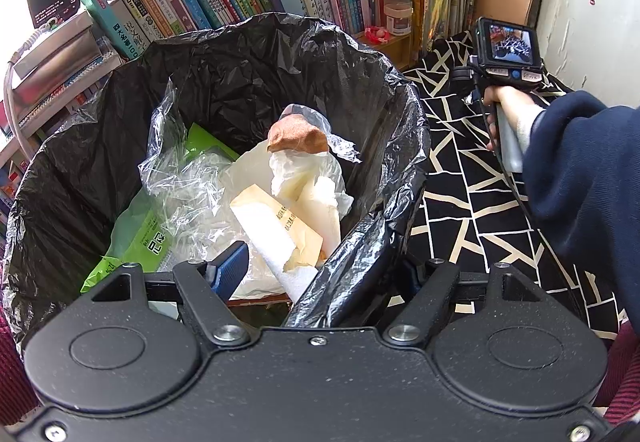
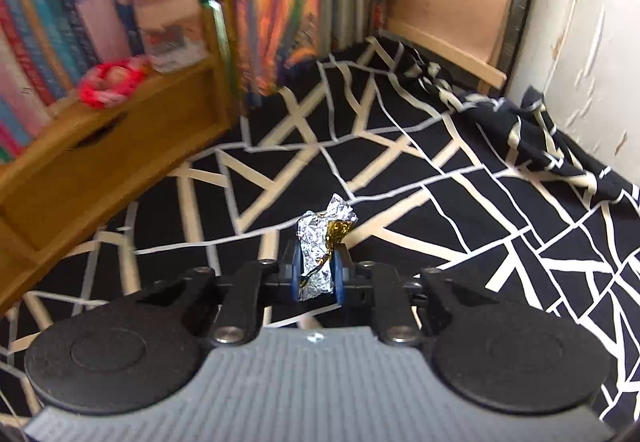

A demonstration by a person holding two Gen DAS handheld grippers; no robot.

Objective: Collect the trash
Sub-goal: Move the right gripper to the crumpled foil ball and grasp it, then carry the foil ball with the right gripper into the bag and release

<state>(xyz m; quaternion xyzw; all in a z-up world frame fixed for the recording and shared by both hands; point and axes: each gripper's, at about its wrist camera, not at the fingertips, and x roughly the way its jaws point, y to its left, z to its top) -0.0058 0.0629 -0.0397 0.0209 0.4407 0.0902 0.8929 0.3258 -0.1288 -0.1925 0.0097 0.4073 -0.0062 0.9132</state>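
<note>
Black-and-cream patterned cloth (image 2: 400, 170) | right gripper (image 2: 316, 274) clamped on crumpled silver-gold foil wrapper (image 2: 320, 242) | left gripper (image 1: 312, 262) part-open astride black bin-liner rim (image 1: 352, 266) | next: carry to bin.

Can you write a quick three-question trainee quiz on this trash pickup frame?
1. True or false: the right gripper has its pads closed on a crumpled foil wrapper.
2. What does the left gripper straddle? A) a book B) the rim of the black trash bag C) the wooden box
3. Fill in: the foil wrapper sits over a black cloth with a pattern of ______ lines.

Key: 1 true. 2 B: one blue pad is inside the bag, the other finger outside the rim; whether it pinches the plastic is unclear. 3 pale (cream and white).
</note>
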